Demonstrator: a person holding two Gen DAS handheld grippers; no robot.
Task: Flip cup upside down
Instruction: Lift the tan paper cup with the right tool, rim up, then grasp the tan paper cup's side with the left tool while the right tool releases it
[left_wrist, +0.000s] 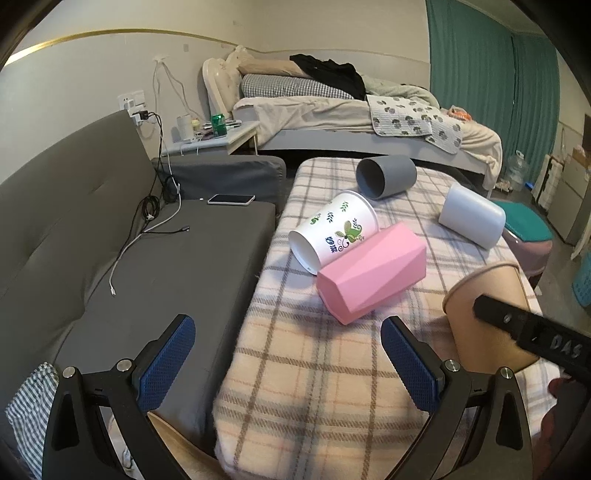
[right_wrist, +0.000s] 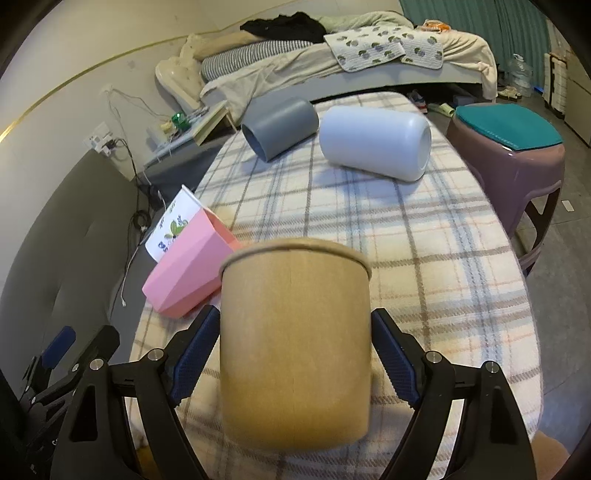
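Tan paper cup (right_wrist: 295, 343), rolled rim pointing away, lifted above plaid blanket (right_wrist: 443, 277)

Left tool (left_wrist: 288, 363) jaws wide apart; right tool (right_wrist: 295, 354) clamped, loaded.

Soft, even indoor light, rather dim, with a cool cast. Faint shadows lie under the cups on the blanket (right_wrist: 424, 258). Fisheye bending curves the wall and darkens the corners. The brown cup (right_wrist: 295, 350) looks slightly blurred up close.

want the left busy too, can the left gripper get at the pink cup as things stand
Probably yes. The left gripper has its jaws open and empty, and the pink cup lies on its side just ahead on the plaid blanket with nothing between them.
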